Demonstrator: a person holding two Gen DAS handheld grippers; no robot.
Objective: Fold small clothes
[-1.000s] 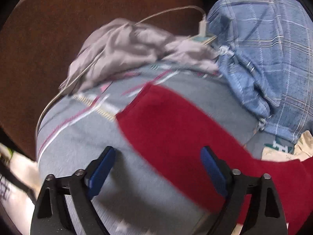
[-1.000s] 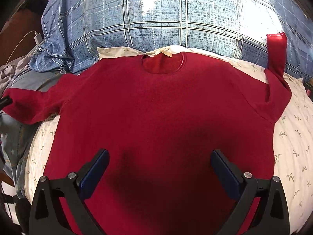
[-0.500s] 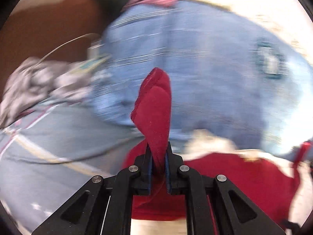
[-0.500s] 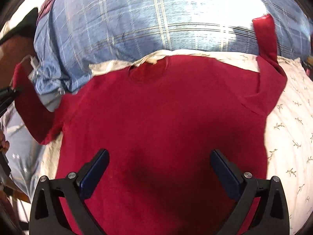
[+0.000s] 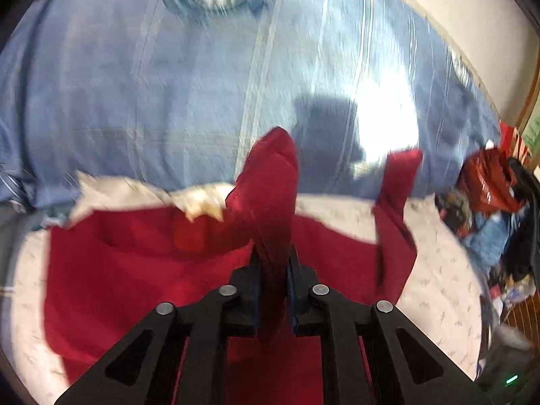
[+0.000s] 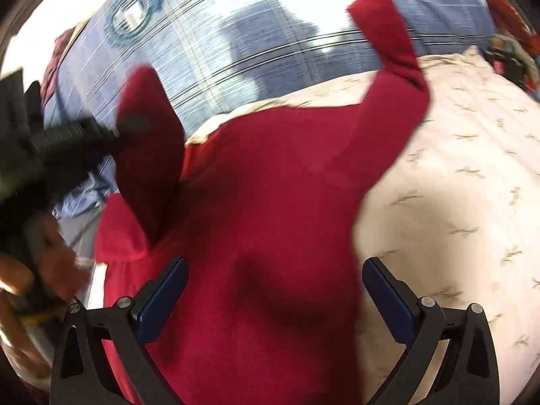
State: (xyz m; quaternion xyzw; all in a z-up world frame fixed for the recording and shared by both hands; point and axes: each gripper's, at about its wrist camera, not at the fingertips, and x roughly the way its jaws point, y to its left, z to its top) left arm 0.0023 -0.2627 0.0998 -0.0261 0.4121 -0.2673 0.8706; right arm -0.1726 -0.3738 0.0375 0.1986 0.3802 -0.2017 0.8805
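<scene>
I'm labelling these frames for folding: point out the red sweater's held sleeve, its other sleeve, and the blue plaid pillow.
held sleeve [image 5: 270,182], left wrist view, bunched cuff end.
other sleeve [image 6: 388,33], right wrist view, upper part near cuff.
blue plaid pillow [image 6: 216,54], right wrist view, front face.

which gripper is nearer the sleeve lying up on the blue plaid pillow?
Right. The right gripper hangs open over the red shirt body, below that sleeve. The left gripper, shut on the opposite sleeve, is across the shirt.

Deep red sweater [image 6: 270,209], blue plaid pillow [image 6: 236,44] with a teal round emblem [image 6: 130,17], cream bedsheet [image 6: 455,185] sprigged with small grey-green leaves, black grippers with blue pads [image 6: 162,298]
</scene>
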